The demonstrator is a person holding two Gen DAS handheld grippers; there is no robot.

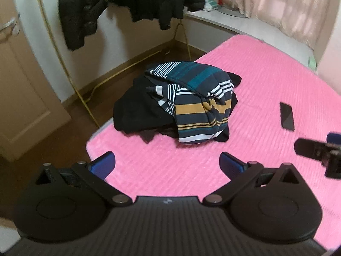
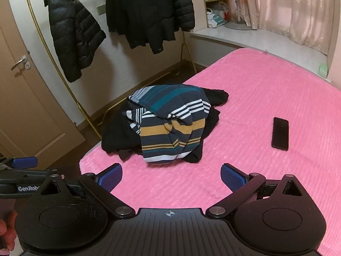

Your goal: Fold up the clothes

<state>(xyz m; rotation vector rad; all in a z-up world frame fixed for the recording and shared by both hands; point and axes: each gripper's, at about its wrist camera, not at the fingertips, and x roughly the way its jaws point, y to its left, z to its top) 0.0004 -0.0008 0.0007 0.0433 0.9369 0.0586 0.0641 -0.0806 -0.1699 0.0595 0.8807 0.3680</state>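
Fingers of left gripper (image 1: 167,164) and right gripper (image 2: 171,176) apart, empty, short of striped sweater (image 2: 170,125).

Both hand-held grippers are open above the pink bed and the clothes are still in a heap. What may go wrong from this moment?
1. The striped sweater lies tangled over black clothes, so a grasp may lift both together.
2. The heap sits near the bed's corner; pulling it could drag a garment onto the floor.
3. The phone lies on the bed beside the heap, so a spread garment may cover or push it.
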